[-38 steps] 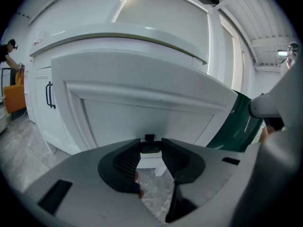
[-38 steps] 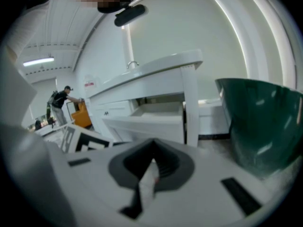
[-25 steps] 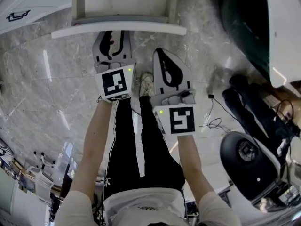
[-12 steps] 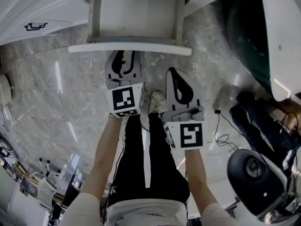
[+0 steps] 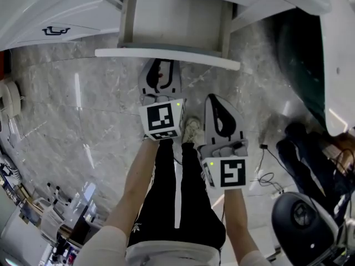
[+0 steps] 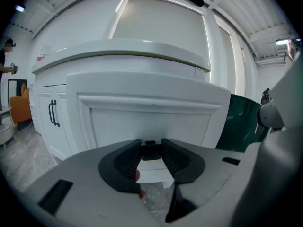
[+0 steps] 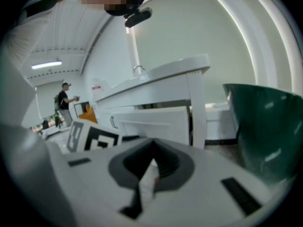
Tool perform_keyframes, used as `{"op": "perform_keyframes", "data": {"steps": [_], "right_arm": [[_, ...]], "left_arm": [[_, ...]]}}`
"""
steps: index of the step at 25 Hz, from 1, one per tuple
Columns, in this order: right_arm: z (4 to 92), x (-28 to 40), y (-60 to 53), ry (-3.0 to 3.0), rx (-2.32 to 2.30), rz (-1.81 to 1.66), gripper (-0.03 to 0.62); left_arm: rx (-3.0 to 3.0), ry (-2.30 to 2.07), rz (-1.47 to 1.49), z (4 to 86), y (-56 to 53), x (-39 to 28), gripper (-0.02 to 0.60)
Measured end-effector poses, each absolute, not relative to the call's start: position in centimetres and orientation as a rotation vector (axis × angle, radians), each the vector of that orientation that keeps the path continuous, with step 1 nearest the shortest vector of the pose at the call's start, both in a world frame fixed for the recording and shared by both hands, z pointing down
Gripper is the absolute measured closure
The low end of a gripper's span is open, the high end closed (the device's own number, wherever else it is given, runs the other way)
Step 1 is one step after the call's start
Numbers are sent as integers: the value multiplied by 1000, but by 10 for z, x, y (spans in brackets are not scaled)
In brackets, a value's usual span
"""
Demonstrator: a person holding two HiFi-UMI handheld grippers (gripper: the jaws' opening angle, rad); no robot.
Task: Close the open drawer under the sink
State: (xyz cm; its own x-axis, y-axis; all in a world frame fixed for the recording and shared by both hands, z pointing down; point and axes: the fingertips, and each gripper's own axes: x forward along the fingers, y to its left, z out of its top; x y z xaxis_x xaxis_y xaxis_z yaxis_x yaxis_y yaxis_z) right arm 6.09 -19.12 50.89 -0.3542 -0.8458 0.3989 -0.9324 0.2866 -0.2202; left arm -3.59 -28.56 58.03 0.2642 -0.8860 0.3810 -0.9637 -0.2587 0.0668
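Pushing not begun: drawer [image 5: 166, 54] stands pulled out, its front just ahead of the left gripper [image 5: 160, 66], whose jaws are half apart and empty. Right gripper [image 5: 214, 100], jaws together, sits further off, drawer ahead-left. Risk: left tips aim low on the front and may slip under its edge. Head view alone shows the overhang; left gripper view shows the panel face.

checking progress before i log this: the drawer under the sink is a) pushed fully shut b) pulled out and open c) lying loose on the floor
b: the drawer juts out from the cabinet, its open inside showing from above, just ahead of the left gripper.
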Motion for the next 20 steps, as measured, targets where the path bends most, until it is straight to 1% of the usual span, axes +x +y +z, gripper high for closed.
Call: {"op": "perform_keyframes", "data": {"steps": [8,20], "right_arm": [[509,50,-188,-2366,1588,577,569],[509,53,-185,-2353,1626,638,569]], "left_arm": [[2326,-1692,399,580,-305,-27,428],[2363,-1539,505,584,-332,-18,428]]}}
